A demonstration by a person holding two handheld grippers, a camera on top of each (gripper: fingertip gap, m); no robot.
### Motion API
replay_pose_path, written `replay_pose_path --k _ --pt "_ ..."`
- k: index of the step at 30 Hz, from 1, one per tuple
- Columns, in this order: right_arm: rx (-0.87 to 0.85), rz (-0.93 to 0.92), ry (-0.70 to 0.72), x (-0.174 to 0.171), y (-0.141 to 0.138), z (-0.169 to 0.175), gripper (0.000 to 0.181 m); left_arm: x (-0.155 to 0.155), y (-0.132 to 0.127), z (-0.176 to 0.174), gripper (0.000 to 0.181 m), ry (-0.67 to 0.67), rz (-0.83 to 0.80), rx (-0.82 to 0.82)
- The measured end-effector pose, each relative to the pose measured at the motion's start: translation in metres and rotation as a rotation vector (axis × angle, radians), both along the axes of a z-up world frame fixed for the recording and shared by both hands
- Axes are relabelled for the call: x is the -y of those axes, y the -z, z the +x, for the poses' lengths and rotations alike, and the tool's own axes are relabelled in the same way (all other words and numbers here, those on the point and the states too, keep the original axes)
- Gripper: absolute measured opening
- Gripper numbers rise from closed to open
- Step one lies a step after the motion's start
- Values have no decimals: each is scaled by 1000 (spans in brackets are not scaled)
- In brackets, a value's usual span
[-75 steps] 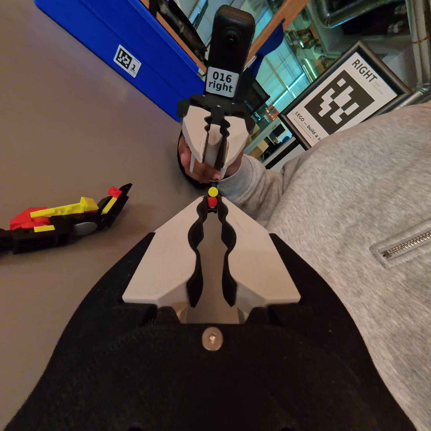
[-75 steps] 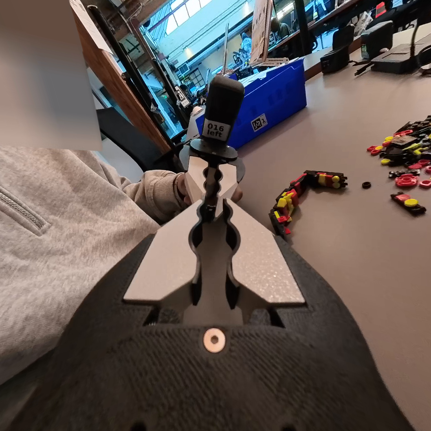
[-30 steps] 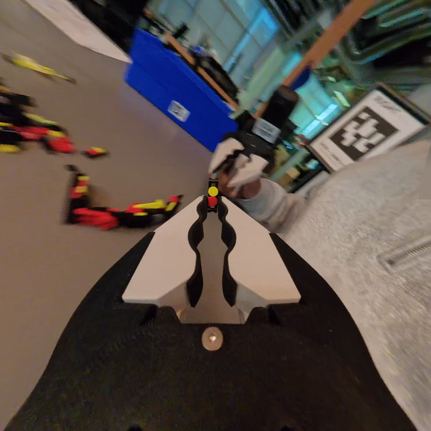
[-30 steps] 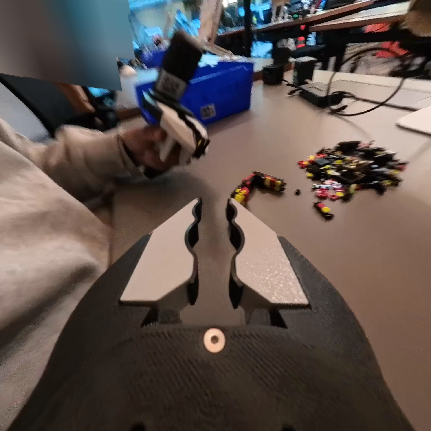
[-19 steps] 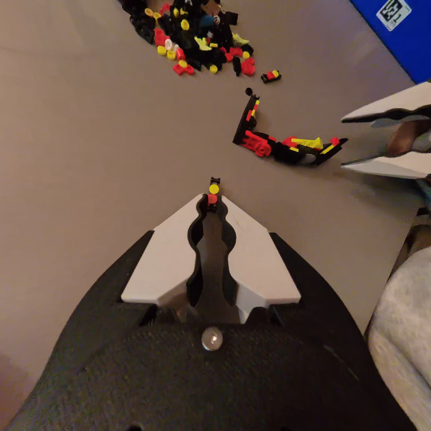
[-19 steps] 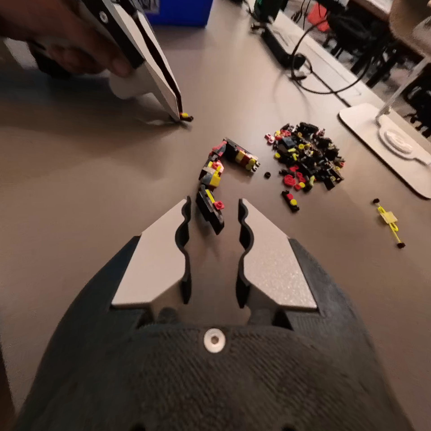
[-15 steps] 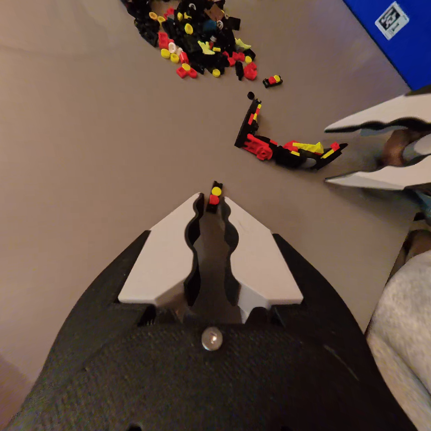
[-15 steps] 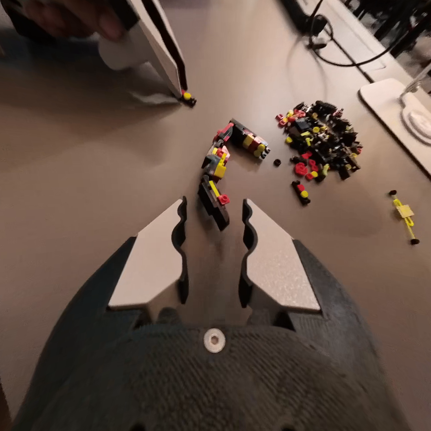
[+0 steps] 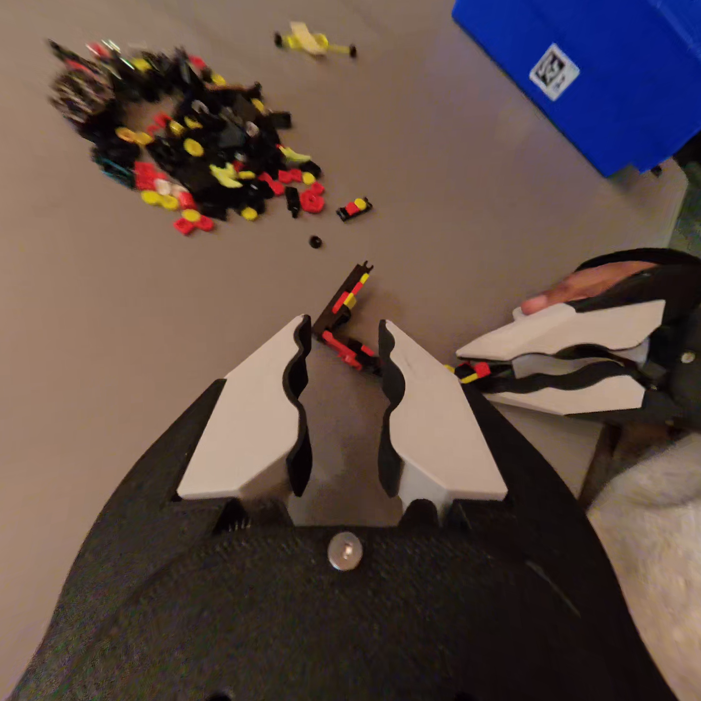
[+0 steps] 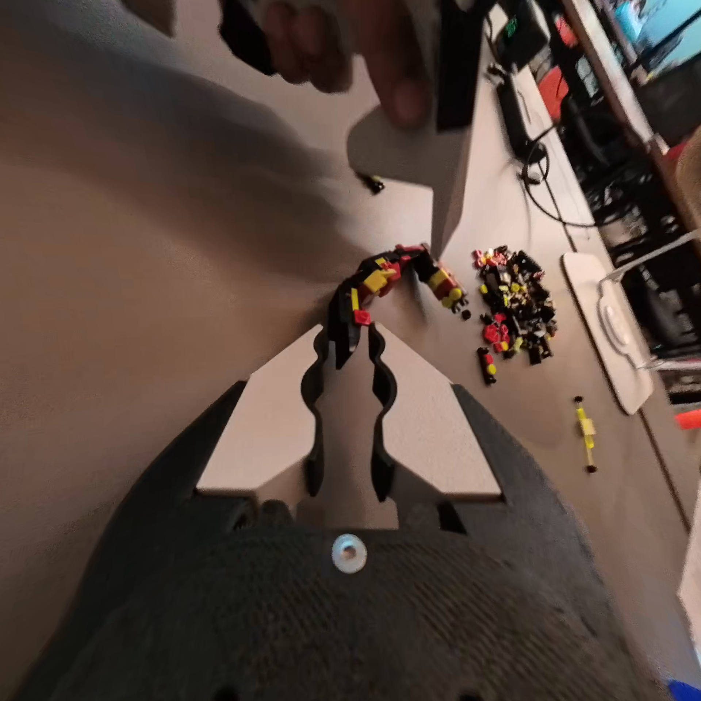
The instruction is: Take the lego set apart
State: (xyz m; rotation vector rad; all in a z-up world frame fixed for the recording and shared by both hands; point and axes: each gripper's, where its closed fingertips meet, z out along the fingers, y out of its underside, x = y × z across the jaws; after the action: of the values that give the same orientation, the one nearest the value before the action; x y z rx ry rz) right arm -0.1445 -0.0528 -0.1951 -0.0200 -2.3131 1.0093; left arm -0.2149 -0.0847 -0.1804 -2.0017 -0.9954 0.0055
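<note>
The lego model (image 9: 343, 299), a bent chain of black, red and yellow bricks, lies on the brown table. My left gripper (image 9: 343, 321) is open and empty, its tips on either side of the model's bend. In the right wrist view it reaches down from above (image 10: 436, 248) beside the model (image 10: 379, 280). My right gripper (image 10: 347, 329) is shut on the model's black end. It also shows in the left wrist view (image 9: 466, 373), coming in from the right. A small black and yellow piece (image 10: 373, 184) lies alone behind the left gripper.
A pile of loose bricks (image 9: 197, 151) lies beyond the model, also in the right wrist view (image 10: 512, 303). Near it are a small studded black piece (image 9: 354, 208), a black stud (image 9: 315, 241) and a yellow axle (image 9: 315, 41). A blue bin (image 9: 588, 76) stands far right. A white pad (image 10: 607, 333) and cables lie near the table edge.
My left gripper let go of the small studded piece, opened wide and moved over the model's bend. My right gripper moved down and closed on the model's black end.
</note>
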Motion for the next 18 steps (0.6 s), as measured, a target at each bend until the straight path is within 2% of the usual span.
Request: replay_pose_path --k 1,5,11,18 --pt "-32 11 -21 0 0 3 18 -6 5 2 35 27 -8 50" --pt "-153 30 -113 0 -3 12 16 -11 19 1 33 57 -71 106" --pt "-218 46 -149 -2 -3 13 15 -15 17 3 20 38 40 102" --pt "-243 43 -109 -11 -2 3 7 -12 -37 -13 8 -90 504 132"
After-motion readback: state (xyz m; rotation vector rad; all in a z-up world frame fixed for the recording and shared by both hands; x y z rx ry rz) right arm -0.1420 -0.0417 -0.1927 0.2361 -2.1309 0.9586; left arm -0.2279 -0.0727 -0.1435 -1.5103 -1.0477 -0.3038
